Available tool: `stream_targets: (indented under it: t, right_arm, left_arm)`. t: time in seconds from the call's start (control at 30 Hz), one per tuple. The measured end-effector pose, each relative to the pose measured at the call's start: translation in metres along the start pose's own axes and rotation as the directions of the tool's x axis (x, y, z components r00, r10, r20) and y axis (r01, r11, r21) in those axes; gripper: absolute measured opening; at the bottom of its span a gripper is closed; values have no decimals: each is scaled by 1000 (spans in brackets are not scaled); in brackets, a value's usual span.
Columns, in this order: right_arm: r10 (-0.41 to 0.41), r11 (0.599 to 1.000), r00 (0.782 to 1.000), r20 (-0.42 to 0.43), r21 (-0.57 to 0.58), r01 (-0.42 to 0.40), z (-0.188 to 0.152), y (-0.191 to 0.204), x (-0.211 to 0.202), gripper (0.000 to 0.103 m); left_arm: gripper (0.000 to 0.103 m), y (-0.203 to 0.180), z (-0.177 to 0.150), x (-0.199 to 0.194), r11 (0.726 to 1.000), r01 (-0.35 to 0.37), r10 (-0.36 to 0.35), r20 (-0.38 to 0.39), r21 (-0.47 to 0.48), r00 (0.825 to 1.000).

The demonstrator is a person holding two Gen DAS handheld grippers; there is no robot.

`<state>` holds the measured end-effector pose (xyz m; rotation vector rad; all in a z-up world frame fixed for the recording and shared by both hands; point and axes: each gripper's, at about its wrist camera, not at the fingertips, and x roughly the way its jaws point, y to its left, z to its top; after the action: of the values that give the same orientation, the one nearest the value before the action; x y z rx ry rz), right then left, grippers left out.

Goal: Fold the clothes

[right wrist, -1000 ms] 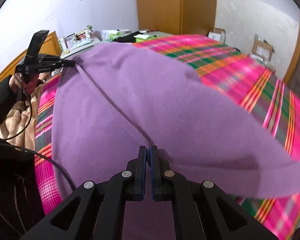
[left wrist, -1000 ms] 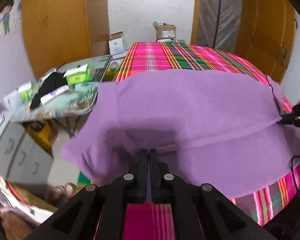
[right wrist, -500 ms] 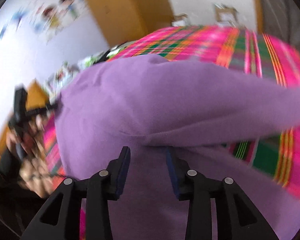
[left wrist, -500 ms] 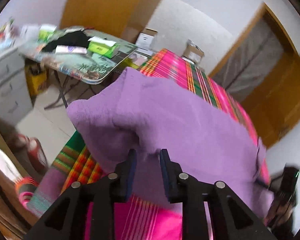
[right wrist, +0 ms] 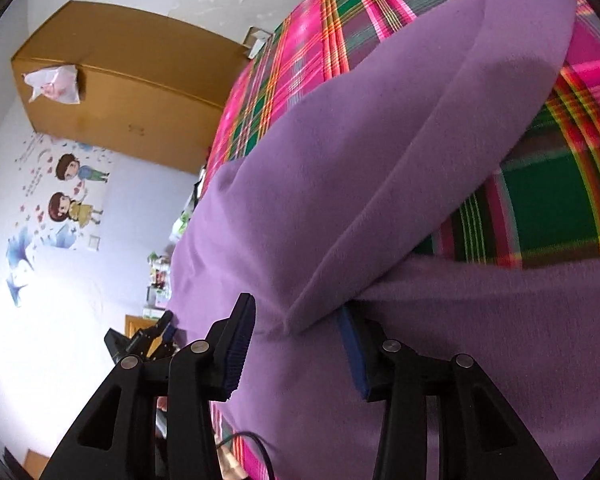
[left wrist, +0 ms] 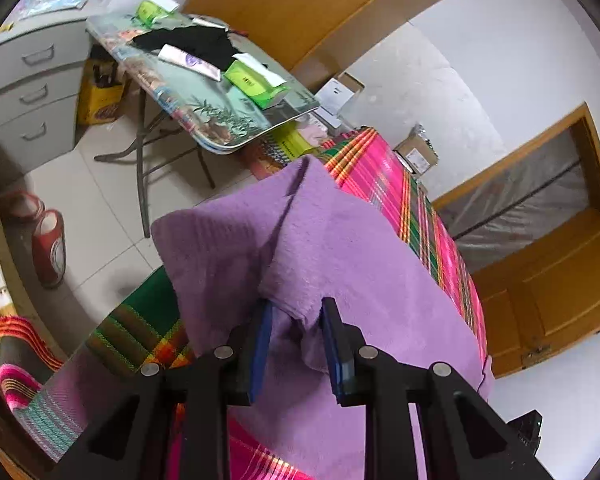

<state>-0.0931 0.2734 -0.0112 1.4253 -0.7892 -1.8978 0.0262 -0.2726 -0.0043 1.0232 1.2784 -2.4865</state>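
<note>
While the purple garment (left wrist: pixel 340 264) lies folded over on the plaid bed (left wrist: pixel 384 176), filling the middle of both views, both hands are letting go. The left gripper (left wrist: pixel 296 344) has its jaws apart with a loose fold of cloth between them, unpinched. The right gripper (right wrist: pixel 296 344) is opening wide around the folded edge. To finish the release well, draw each gripper straight back off the fabric so no pad snags and drags the fold askew.

R claw (right wrist: pixel 296 344) opening, purple garment (right wrist: pixel 340 184) fold between.
</note>
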Motion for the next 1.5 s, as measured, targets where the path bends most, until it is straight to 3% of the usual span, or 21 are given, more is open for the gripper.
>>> stream_targets:
  t: [0.1,0.17,0.27,0.43,0.7,0.83,1.13,1.23,1.4,1.5]
  right_arm:
    - [-33,999,999,-1,-21,33,1,6,2,43]
    - [-70,997,998,2,-33,70,2,8,3,25]
    - [-93,995,996,11,-24,93,0,2,2,9]
    - [-64,997,997,35,-43,65,-8,6,-4,6]
    - [59,985,992,112,-168,-39,-16,52,-45,5]
    - [97,971,992,75,-224,-78,-36,65,-53,5]
    - [61,981,994,-87,-180,-76,-74,52,-7,5]
    - [43,985,992,-116,-159,-61,-81,47,3,5]
    - [58,975,992,-115,-205,-81,-84,60,-4,5]
    - [40,969,992,-122,-237,-69,-84,60,-2,5]
  left_arm:
    - [25,1,2,2,1000,3,-3,5,-23,1000]
    - [25,1,4,1,1000,2,-2,14,-25,1000]
    - [16,-2,5,-2,1000,-3,4,33,-16,999]
    - [10,-24,16,-12,999,9,-13,70,52,997]
    - [9,-50,46,-47,990,60,-81,157,131,984]
    - [9,-38,44,-59,988,41,-66,164,146,984]
    - [9,12,20,-49,989,-57,43,100,140,994]
    - [9,20,17,-46,992,-53,43,85,118,995]
    - [9,10,20,-68,984,-38,13,142,172,990]
    - [9,18,19,-54,982,-62,45,99,181,994]
